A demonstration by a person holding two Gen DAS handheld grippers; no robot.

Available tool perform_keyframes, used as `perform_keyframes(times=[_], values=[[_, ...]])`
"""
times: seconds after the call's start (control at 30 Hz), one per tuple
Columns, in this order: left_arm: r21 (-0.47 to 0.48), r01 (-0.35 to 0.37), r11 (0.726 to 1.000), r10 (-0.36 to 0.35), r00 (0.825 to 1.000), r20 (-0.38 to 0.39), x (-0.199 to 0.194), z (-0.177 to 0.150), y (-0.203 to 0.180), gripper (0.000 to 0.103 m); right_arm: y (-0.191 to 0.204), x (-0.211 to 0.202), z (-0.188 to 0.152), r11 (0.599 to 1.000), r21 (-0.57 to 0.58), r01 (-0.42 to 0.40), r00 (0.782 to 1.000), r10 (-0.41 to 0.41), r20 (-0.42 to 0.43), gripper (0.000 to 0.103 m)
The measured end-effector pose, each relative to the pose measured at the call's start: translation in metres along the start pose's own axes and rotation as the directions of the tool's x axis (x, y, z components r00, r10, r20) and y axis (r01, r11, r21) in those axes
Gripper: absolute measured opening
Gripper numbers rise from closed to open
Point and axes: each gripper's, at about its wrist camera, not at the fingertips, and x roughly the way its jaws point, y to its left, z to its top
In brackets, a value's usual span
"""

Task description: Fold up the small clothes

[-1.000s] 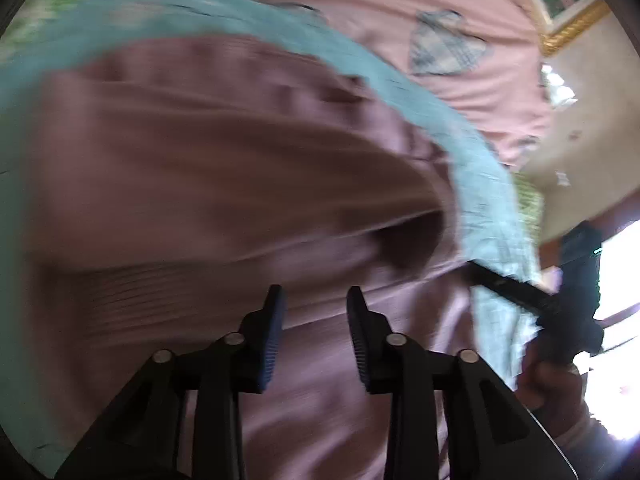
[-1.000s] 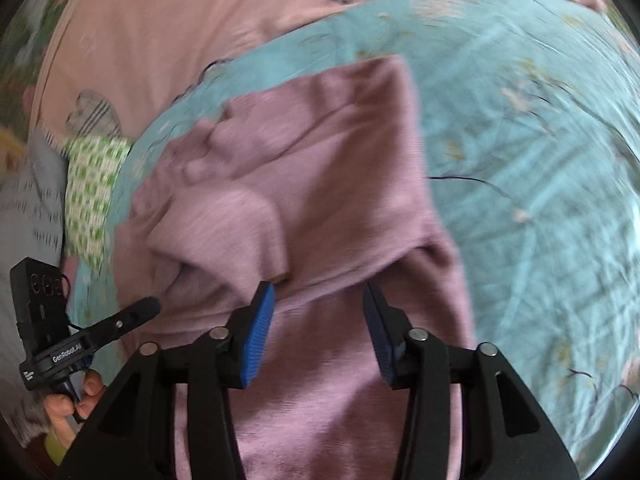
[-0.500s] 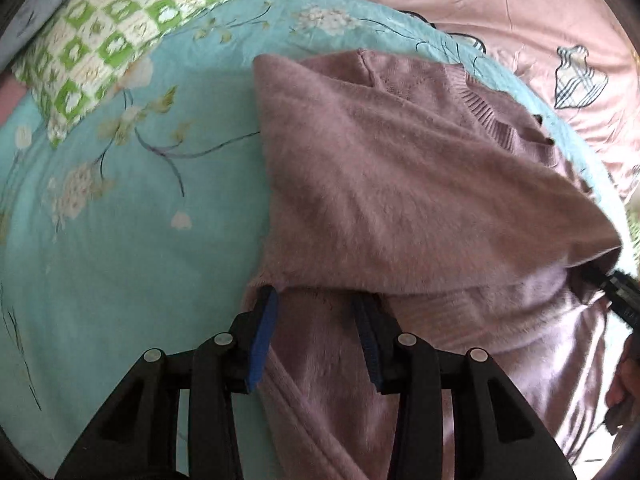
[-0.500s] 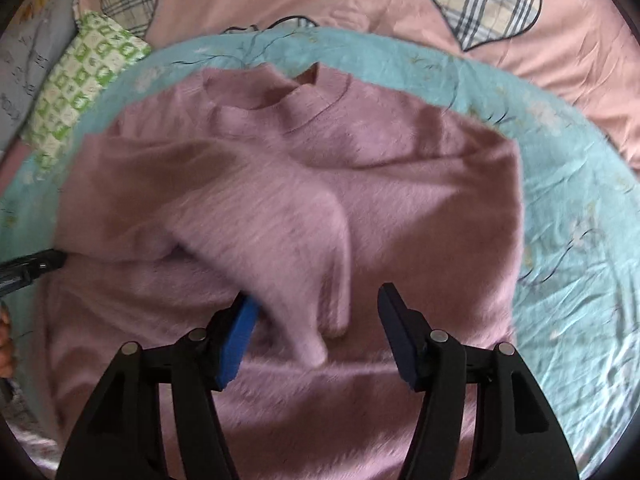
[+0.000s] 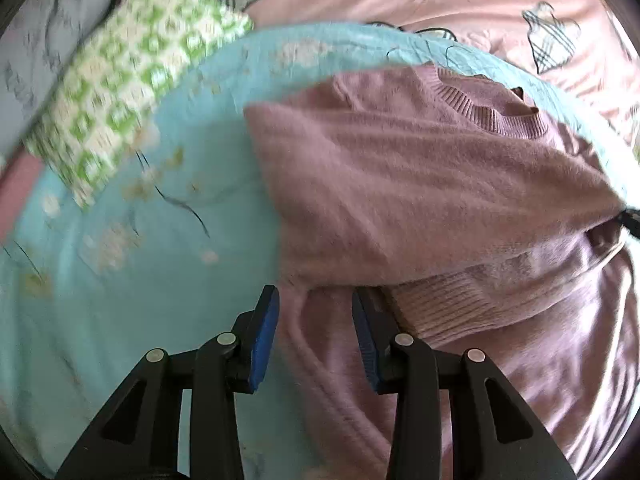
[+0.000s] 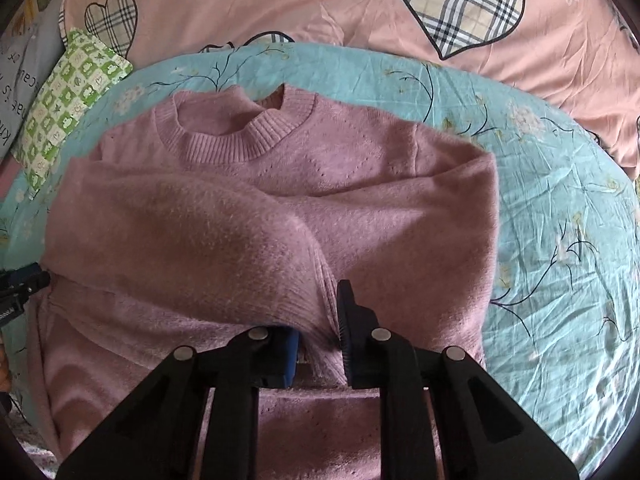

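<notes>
Left wrist view: the left gripper [image 5: 314,336] was open, holding nothing. The pink sweater [image 5: 440,184] lay on the blue sheet [image 5: 140,280], ahead and to the right, its edge between the fingers.

Right wrist view: the right gripper [image 6: 320,336] looked pinched on the sleeve [image 6: 192,240], which lay folded sideways across the sweater. The sleeve's cuff was nearer this gripper, so it should lay it flat.

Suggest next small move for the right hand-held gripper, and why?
Probably open the right hand-held gripper and lift clear. The sleeve cuff between its jaws already lies folded across the pink sweater chest, so that fold looks placed; the other sleeve is folded in too.
</notes>
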Motion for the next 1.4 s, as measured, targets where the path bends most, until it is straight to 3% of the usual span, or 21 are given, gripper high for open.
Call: perform_keyframes(times=[0.1, 0.2, 0.3, 0.33, 0.4, 0.43, 0.47, 0.57, 0.63, 0.67, 0.7, 0.83, 0.93, 1.1, 1.23, 1.4], values=[[0.068, -0.013, 0.998, 0.012, 1.000, 0.012, 0.000, 0.002, -0.006, 0.047, 0.003, -0.001, -0.002, 1.000, -0.012, 0.004, 1.000, -0.004, 0.005, 0.019], [0.155, -0.063, 0.986, 0.067, 0.997, -0.023, 0.024, 0.005, -0.020, 0.047, 0.004, 0.000, -0.002, 1.000, -0.020, 0.010, 1.000, -0.010, 0.006, 0.019], [0.132, -0.098, 0.986, 0.104, 0.994, -0.038, 0.042, 0.010, -0.019, 0.048, 0.002, 0.003, -0.001, 1.000, -0.019, 0.016, 1.000, -0.016, 0.001, 0.019], [0.092, -0.083, 0.992, 0.087, 0.996, -0.037, 0.044, 0.014, -0.015, 0.045, 0.001, 0.004, -0.001, 1.000, -0.024, 0.019, 1.000, -0.019, 0.001, 0.019], [0.024, -0.056, 0.998, 0.057, 0.997, -0.049, 0.046, 0.021, -0.005, 0.024, 0.002, 0.006, -0.001, 0.999, -0.041, 0.028, 1.000, -0.028, -0.002, 0.018], [0.008, -0.056, 0.998, 0.057, 0.997, -0.047, 0.045, 0.023, -0.002, 0.021, 0.003, 0.007, 0.002, 0.997, -0.062, 0.041, 0.999, -0.041, -0.002, 0.016], [-0.001, -0.057, 0.998, 0.057, 0.997, -0.045, 0.043, 0.025, 0.001, 0.015, 0.003, 0.003, 0.008, 0.995, -0.086, 0.056, 0.998, -0.055, 0.017, 0.009], [-0.012, -0.046, 0.999, 0.046, 0.998, -0.038, 0.034, 0.023, 0.009, 0.012, -0.001, -0.033, 0.032, 0.991, -0.095, 0.092, 0.986, -0.077, 0.149, 0.008], [-0.025, -0.020, 0.999, 0.020, 0.999, -0.034, 0.029, 0.018, 0.013, 0.012, 0.000, -0.074, 0.044, 0.981, -0.125, 0.148, 0.947, -0.104, 0.305, 0.008], [-0.033, -0.015, 0.999, 0.014, 0.999, -0.037, 0.028, 0.016, 0.014, 0.012, 0.004, -0.087, 0.045, 0.968, -0.162, 0.193, 0.925, -0.125, 0.359, 0.008], [-0.050, -0.012, 0.999, 0.010, 0.999, -0.043, 0.027, 0.013, 0.016, 0.011, 0.008, -0.088, 0.043, 0.955, -0.199, 0.221, 0.919, -0.135, 0.371, 0.008], [-0.176, 0.039, 0.984, -0.052, 0.996, -0.069, 0.028, 0.004, 0.034, 0.011, 0.018, -0.046, 0.013, 0.917, -0.316, 0.245, 0.951, -0.163, 0.264, 0.008], [-0.277, 0.088, 0.957, -0.112, 0.991, -0.073, 0.029, -0.001, 0.051, 0.012, 0.021, -0.016, -0.015, 0.919, -0.325, 0.222, 0.970, -0.175, 0.166, 0.009], [-0.377, 0.146, 0.915, -0.186, 0.980, -0.071, 0.032, -0.008, 0.072, 0.015, 0.019, 0.001, -0.043, 0.926, -0.330, 0.186, 0.982, -0.168, 0.084, 0.008], [-0.397, 0.169, 0.902, -0.216, 0.973, -0.077, 0.034, -0.013, 0.079, 0.017, 0.011, 0.006, -0.060, 0.939, -0.309, 0.148, 0.988, -0.152, 0.011, 0.009], [-0.353, 0.208, 0.912, -0.263, 0.958, -0.116, 0.025, -0.017, 0.085, 0.028, -0.001, -0.001, -0.070, 0.960, -0.265, 0.086, 0.993, -0.103, -0.051, 0.025]])
